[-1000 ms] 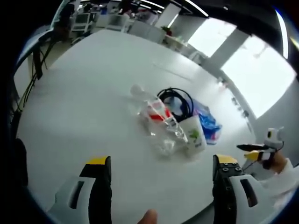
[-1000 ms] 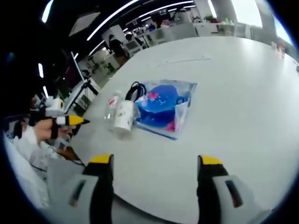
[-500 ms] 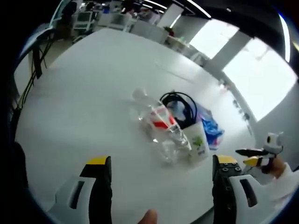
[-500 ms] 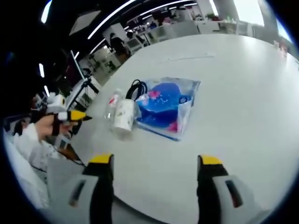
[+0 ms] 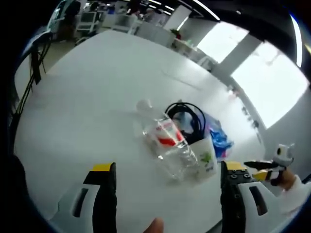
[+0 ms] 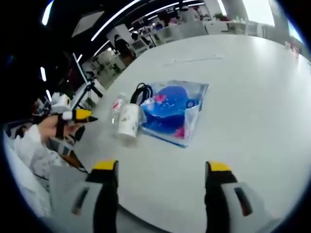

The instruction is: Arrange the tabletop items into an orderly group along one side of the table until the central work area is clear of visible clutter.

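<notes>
Both my tongs gape empty, so I steer my left gripper point(image 5: 165, 194) toward twelve o'clock, clamping the clear bottle point(image 5: 164, 143) mid-body beside the cup point(image 5: 205, 160).

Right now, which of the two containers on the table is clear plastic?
The bottle lying on its side, with the red label. The cup next to it is white and opaque.

Clear glossy plastic bottle point(image 5: 164, 144), matt white paper cup point(image 6: 129, 121), shiny transparent plastic bag point(image 6: 174, 110), smooth matt white table point(image 6: 252, 92)
</notes>
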`<move>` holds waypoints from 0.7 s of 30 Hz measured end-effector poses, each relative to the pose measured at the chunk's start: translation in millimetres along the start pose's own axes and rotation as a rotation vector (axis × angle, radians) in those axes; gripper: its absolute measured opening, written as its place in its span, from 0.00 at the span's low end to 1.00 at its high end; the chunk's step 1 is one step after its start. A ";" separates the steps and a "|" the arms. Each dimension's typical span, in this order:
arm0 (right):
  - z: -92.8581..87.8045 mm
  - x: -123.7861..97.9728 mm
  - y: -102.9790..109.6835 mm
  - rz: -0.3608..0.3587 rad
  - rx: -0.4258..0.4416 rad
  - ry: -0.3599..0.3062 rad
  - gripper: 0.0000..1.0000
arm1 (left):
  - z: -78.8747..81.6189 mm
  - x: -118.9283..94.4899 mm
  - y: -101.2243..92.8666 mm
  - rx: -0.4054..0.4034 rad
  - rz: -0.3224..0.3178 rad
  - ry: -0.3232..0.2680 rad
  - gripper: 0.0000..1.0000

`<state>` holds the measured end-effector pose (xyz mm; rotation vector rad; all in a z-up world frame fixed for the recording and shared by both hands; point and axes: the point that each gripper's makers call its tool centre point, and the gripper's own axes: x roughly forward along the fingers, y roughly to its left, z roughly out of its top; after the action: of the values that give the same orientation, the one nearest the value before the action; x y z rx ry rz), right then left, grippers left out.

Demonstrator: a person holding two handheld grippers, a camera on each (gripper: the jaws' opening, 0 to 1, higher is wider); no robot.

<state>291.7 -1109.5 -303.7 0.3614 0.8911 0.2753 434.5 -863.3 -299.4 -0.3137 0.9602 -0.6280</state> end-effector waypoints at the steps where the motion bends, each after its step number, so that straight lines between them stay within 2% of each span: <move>1: -0.1 0.1 -0.1 0.000 0.002 0.000 0.71 | 1.6 1.2 -0.1 0.000 -0.001 0.000 0.85; 11: -6.3 1.2 1.1 -0.002 0.020 0.009 0.71 | 22.7 16.1 0.8 -0.075 -0.021 -0.023 0.83; 21: -9.0 5.6 2.0 0.001 0.027 0.018 0.71 | 32.9 28.2 4.8 -0.140 -0.030 -0.035 0.81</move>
<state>287.7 -1103.9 -312.0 0.3848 0.9131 0.2685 475.4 -877.9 -302.5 -0.4631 0.9692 -0.5816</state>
